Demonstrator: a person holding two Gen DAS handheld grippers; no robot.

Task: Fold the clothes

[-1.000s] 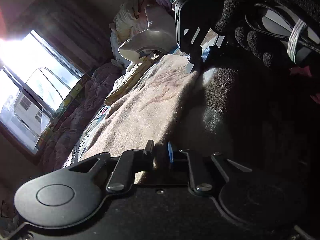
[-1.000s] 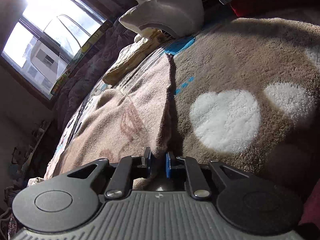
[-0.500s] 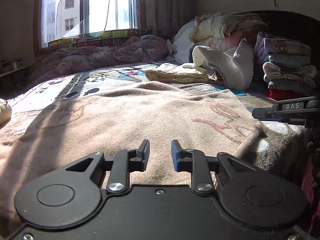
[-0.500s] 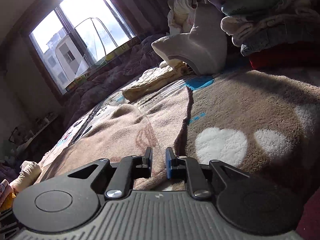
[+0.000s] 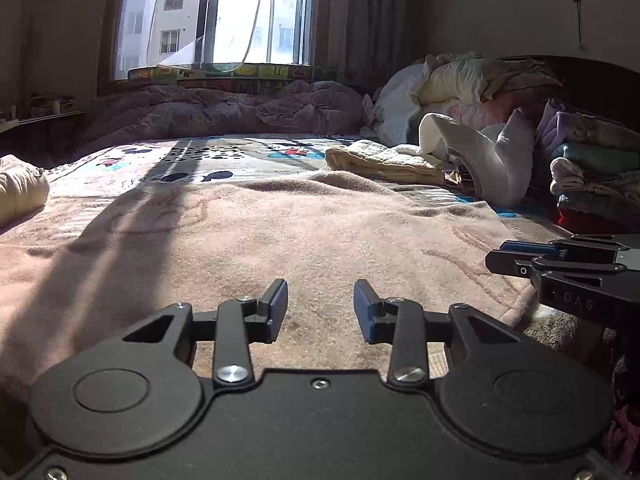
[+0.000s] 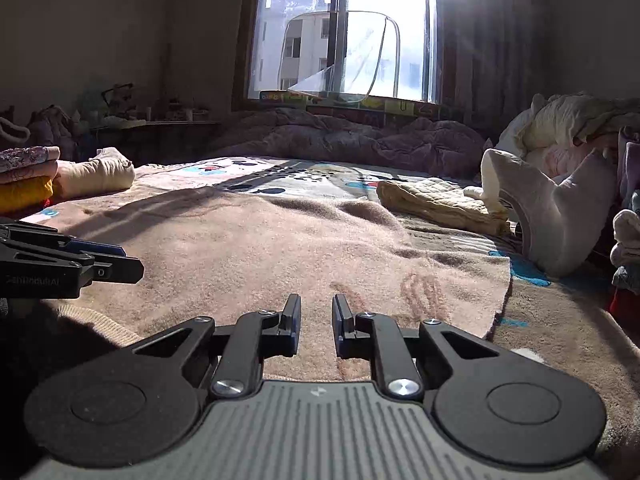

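Pink fleece, a garment (image 5: pixel 280 224) bearing a faint darker drawn motif, lies spread flat on the bed directly ahead of and beneath both claws. Left claw (image 5: pixel 321 308): fingers parted wide, nothing between them, positioned low over the near part of the garment. Right claw (image 6: pixel 317 322): fingers parted by a narrower gap, likewise empty, over the near edge of the same garment. Each claw appears side-on in the other's camera; the right one, seen to the right of the left claw, carries the letters "DAS" on its black body. The left one, seen to the left of the right claw, carries a line of lettering that appears mirrored and cannot be read.

To the right of the right claw the garment's edge ends on a brown plush blanket (image 6: pixel 560 320) with pale patches. Ahead and right: a folded cream quilted item (image 5: pixel 384 162), a white upright cloth shape (image 5: pixel 496 160), and a stack of folded clothes (image 5: pixel 596 184). Straight ahead, past a rumpled mauve duvet (image 5: pixel 224 110), a window (image 5: pixel 216 16); the coloured box (image 5: pixel 224 71) on its sill shows print too small to read.
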